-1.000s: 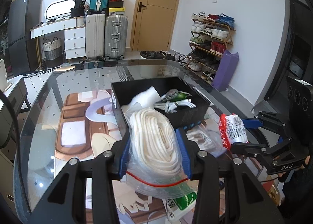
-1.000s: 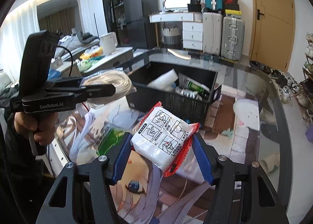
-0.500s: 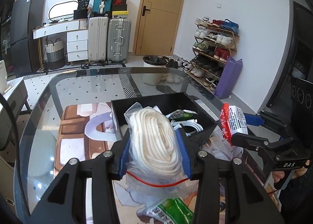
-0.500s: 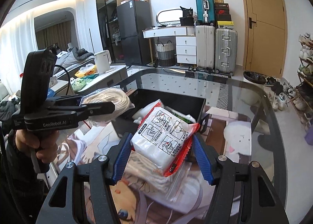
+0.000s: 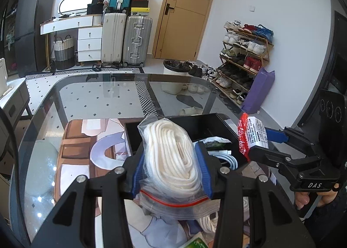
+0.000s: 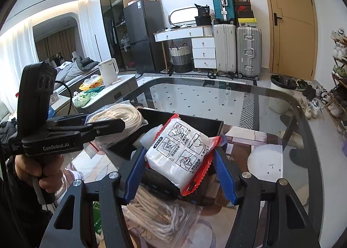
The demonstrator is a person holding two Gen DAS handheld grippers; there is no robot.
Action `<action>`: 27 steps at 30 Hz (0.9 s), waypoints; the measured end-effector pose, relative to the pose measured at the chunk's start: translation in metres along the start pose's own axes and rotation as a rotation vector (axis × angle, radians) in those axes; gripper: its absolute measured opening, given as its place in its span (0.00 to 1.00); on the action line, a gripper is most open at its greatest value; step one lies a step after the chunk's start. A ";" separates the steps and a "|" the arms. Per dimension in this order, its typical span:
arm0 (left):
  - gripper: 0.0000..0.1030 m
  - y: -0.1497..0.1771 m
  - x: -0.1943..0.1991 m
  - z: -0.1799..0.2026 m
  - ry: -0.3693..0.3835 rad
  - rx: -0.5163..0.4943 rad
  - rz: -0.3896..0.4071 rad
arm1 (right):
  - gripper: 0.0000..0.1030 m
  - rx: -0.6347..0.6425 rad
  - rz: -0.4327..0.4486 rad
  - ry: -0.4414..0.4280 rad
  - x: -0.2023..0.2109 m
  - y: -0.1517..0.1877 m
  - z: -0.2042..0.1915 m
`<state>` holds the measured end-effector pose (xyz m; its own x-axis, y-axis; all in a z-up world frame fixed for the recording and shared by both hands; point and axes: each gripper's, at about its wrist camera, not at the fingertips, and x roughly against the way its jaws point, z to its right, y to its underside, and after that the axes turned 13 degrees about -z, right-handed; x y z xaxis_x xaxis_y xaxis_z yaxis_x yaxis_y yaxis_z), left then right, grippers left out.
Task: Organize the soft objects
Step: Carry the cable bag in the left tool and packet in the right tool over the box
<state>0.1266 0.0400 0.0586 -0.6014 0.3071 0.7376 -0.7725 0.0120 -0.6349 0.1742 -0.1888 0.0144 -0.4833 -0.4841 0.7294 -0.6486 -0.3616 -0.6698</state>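
My left gripper (image 5: 171,167) is shut on a clear zip bag of coiled white rope (image 5: 171,152) and holds it above the near left edge of the black box (image 5: 195,124). It also shows in the right wrist view (image 6: 117,115). My right gripper (image 6: 180,167) is shut on a white packet with red edges (image 6: 182,152), held over the near wall of the black box (image 6: 195,120). The packet also shows in the left wrist view (image 5: 251,135). The box holds a white cable (image 5: 227,159) and a green packet (image 5: 214,143).
A second bag of white rope (image 6: 156,215) and a green packet (image 5: 195,242) lie on the printed mat (image 5: 76,150) on the glass table (image 5: 97,96), near me. Suitcases, a door and a shoe rack stand beyond.
Both grippers have risen and moved forward over the black box, carrying the rope bag and the red-edged packet. The box now sits lower and closer under them.
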 end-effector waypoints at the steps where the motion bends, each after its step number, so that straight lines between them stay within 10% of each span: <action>1: 0.41 -0.002 -0.002 -0.001 0.000 0.001 -0.002 | 0.62 -0.003 -0.002 0.001 -0.003 -0.002 0.002; 27: 0.43 -0.005 -0.039 0.009 0.012 -0.058 -0.074 | 0.62 0.043 -0.116 0.011 -0.068 -0.038 0.005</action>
<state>0.1519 0.0200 0.0353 -0.5403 0.3146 0.7804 -0.8015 0.0898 -0.5912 0.2345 -0.1460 -0.0098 -0.4130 -0.4280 0.8039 -0.6749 -0.4489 -0.5857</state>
